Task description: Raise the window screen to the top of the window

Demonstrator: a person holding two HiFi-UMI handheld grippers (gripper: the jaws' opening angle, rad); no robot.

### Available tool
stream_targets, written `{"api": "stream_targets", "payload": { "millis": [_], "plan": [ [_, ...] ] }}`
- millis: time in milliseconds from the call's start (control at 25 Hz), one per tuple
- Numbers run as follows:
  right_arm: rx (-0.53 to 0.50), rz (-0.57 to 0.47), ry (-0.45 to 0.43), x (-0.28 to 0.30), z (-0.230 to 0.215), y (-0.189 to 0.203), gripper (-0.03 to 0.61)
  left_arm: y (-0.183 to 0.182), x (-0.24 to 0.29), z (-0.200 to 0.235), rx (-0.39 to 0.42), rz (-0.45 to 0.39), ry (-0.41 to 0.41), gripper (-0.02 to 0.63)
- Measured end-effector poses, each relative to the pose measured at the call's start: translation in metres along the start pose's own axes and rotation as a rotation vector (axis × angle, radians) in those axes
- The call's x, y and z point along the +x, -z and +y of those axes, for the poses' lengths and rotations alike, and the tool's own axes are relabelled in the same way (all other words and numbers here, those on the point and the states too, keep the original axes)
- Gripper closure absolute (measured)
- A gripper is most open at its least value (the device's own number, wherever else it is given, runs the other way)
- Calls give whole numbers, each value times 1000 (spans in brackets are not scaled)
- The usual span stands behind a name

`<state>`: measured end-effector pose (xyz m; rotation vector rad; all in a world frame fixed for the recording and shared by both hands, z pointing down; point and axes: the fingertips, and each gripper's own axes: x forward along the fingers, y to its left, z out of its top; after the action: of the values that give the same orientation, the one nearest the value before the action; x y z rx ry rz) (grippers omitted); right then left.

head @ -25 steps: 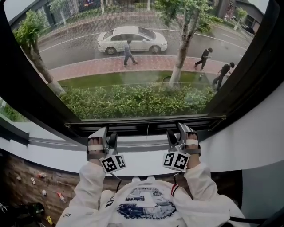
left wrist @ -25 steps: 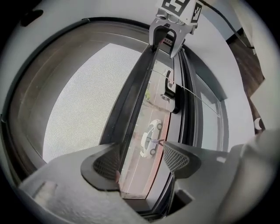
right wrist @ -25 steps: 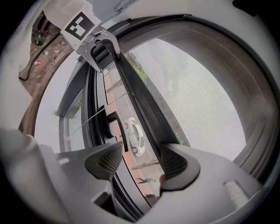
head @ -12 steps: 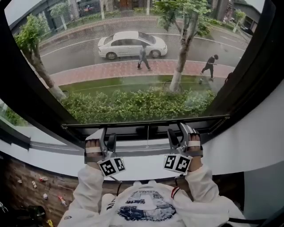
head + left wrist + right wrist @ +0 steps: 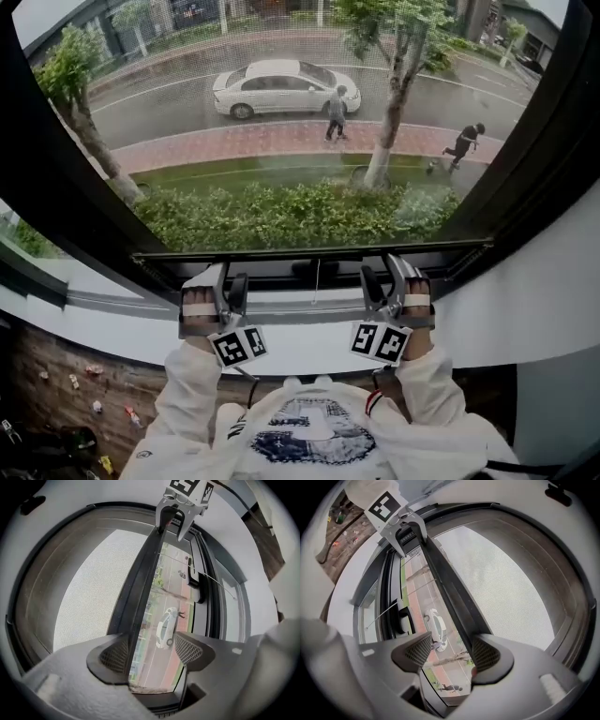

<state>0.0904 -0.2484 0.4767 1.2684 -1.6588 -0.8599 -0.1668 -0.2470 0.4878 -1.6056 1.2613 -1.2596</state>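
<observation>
both grippers sit a little higher than a second ago, and the bar of the screen is up with them, so the dark gap under it is a bit wider; outside, the walker by the car is further right. the left gripper point(image 5: 231, 283) and right gripper point(image 5: 381, 278) point out at the window, level with each other and well apart, and both meet the bar point(image 5: 309, 250) from the room side. in the left gripper view the jaws stand partway apart with the bar running between them. it lies against the pad point(image 5: 112, 656) on the mesh side, while the other pad point(image 5: 190, 649) is clear of it, with the street showing in the gap. the right gripper view shows the same. its jaws are about half wide, the mesh-side pad point(image 5: 485, 656) is on the bar, and the far pad point(image 5: 415, 651) is apart from it. neither gripper clamps the bar. the screen point(image 5: 89, 588) stretches up from the bar, above both grippers, and covers the pane. the bar itself is low in the window, just ahead of the jaws, and open air lies beneath it. a thin cord point(image 5: 316, 286) hangs between the two grippers. the sill point(image 5: 122, 337) runs under them. beyond the jaws, past the hedge, are the car point(image 5: 281, 86) and the walker point(image 5: 336, 112).
</observation>
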Motion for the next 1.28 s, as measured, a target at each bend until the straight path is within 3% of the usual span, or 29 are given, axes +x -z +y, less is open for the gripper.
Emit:
{"api": "stream_targets", "payload": {
  "millis": [640, 1280],
  "plan": [
    [-14, -16, 46, -2, -10, -5, 325, -2, -2, 11, 3, -21, -23, 302],
    [-23, -41, 158, -7, -62, -26, 325, -18, -10, 65, 16, -54, -119, 303]
  ]
}}
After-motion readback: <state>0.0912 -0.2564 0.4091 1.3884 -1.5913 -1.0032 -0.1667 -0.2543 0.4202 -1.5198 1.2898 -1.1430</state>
